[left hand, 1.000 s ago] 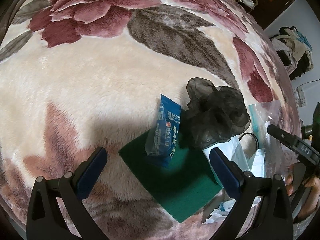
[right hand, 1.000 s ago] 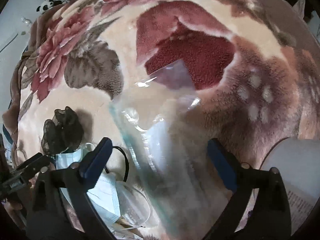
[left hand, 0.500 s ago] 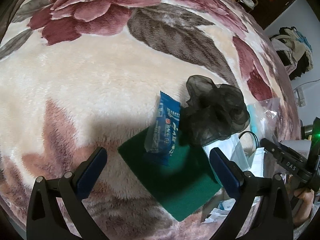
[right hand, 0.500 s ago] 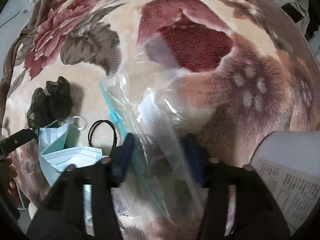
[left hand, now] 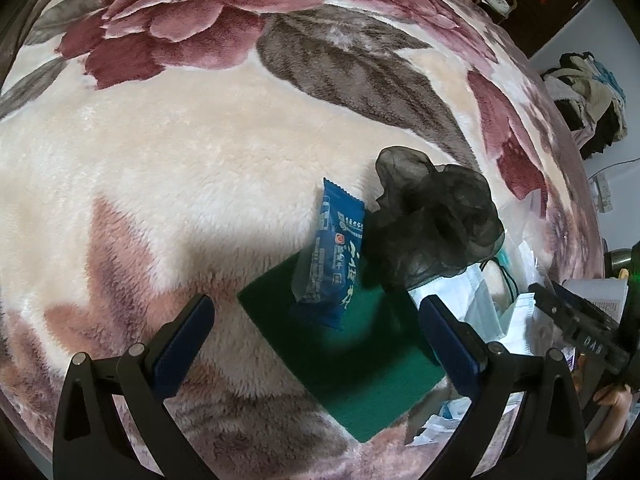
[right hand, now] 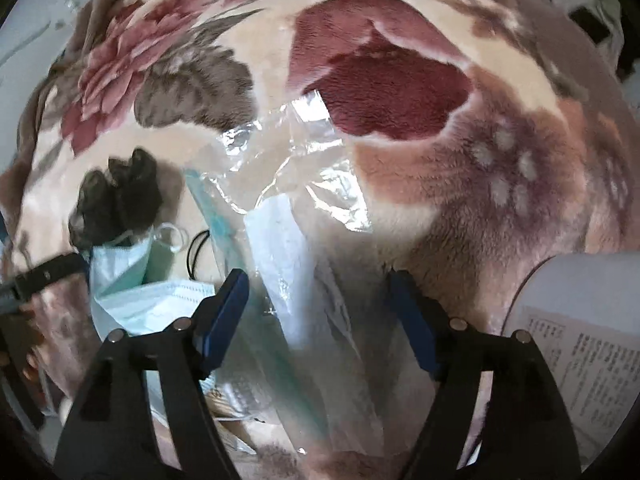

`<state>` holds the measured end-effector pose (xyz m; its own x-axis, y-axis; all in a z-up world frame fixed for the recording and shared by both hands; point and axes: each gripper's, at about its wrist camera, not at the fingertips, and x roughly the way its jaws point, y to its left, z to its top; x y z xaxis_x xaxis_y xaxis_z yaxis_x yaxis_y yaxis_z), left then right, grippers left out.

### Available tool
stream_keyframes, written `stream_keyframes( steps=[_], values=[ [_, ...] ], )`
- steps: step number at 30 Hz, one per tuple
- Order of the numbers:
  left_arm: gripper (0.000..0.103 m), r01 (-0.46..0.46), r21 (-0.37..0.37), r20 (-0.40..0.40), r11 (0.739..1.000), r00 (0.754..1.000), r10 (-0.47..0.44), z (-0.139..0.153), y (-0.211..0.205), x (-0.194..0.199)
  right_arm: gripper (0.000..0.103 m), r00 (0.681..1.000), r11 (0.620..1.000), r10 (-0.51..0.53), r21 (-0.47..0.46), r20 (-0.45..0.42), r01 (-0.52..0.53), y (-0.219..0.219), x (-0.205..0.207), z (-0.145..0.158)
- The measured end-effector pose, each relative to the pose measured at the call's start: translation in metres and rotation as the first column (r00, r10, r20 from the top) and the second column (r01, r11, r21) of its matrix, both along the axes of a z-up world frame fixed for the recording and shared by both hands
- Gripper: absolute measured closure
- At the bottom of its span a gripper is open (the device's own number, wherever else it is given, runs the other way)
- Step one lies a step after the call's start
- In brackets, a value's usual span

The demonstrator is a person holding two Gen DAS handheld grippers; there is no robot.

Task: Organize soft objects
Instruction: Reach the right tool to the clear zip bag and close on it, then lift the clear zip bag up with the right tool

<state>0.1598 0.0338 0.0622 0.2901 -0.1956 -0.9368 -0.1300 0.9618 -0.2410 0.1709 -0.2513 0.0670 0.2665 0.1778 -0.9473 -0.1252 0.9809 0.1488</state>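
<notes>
Spread across a plush floral blanket (left hand: 160, 168), a scatter of soft things. At the left of the left wrist view, left gripper (left hand: 316, 320) hovering with blue-padded jaws wide apart and nothing between the pads, above a green cloth square (left hand: 352, 364) lying flat. Resting on the cloth's upper edge and tilted upright, a blue snack packet (left hand: 334, 256), touching on its right a crumpled black mesh scrunchie (left hand: 436, 224). Further right, pale blue face masks (left hand: 472, 300) just under the scrunchie, a thin black hair tie (left hand: 508, 276) beside them, then crinkled clear plastic and, at the far right edge, part of the other tool with fingers of a hand (left hand: 612, 412) below it. In the right wrist view, same scrunchie (right hand: 116, 200) at far left, face masks (right hand: 144, 292) below it, hair tie (right hand: 196, 256) just right of them. Then right gripper (right hand: 318, 312), jaws parted and just reopening after a squeeze, straddling a clear plastic bag (right hand: 304, 184) with a folded mask inside; pads not pressing on the plastic, though motion blur softens the edges. At far right, a white printed sheet (right hand: 580, 340) on the blanket.
</notes>
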Motion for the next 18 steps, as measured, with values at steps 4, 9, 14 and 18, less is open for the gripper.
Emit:
stream_keyframes(
  steps=[4,9,14,18],
  values=[
    [0.001,0.003,-0.003,0.000,1.000,1.000,-0.003,0.000,-0.001,-0.001,0.028,1.000,0.999,0.029,-0.032,0.002,-0.029,0.003,-0.004,-0.001],
    [0.001,0.008,-0.003,-0.004,1.000,1.000,-0.008,-0.002,-0.002,-0.002,0.016,0.997,1.000,-0.011,0.009,0.070,0.010,-0.005,-0.007,0.012],
    [0.001,0.013,-0.004,-0.008,1.000,1.000,-0.013,-0.004,-0.005,-0.003,0.009,0.999,1.000,0.014,0.004,0.050,-0.014,0.005,0.007,0.004],
    [0.001,0.016,0.000,-0.013,1.000,1.000,-0.016,-0.006,-0.005,-0.003,0.009,0.999,0.998,0.043,-0.036,0.002,-0.043,0.014,0.018,-0.011]
  ],
)
